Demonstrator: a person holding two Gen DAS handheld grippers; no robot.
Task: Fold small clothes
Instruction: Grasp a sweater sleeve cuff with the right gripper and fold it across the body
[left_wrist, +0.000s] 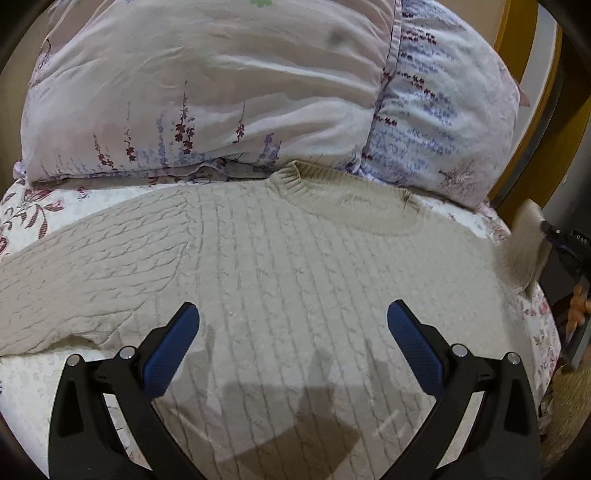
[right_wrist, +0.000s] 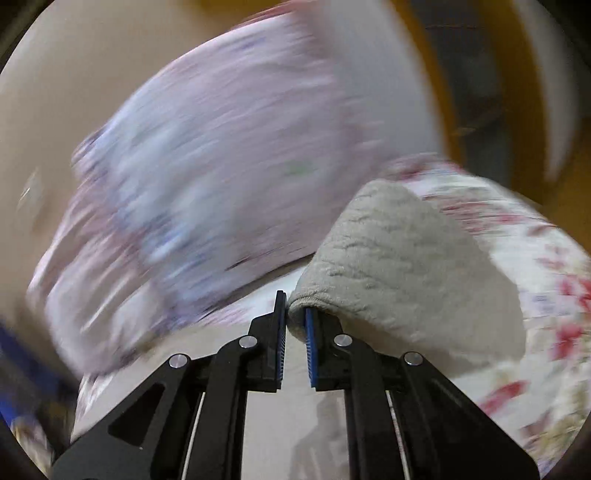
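Cream cable-knit sweater (left_wrist: 280, 266) lies flat on the floral bedsheet (left_wrist: 33, 384), collar touching the pillows (left_wrist: 207, 103). Left gripper (left_wrist: 293, 325) hovers over the body, jaws spread wide, holding nothing. Right gripper (right_wrist: 295, 317) is clamped on the sleeve (right_wrist: 402, 266), raised at the sweater's right edge; that view is blurred.

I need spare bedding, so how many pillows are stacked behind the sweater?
2. A pale pink floral pillow lies behind the sweater's collar, left and centre; a white pillow with purple print sits to its right. More may be hidden underneath.
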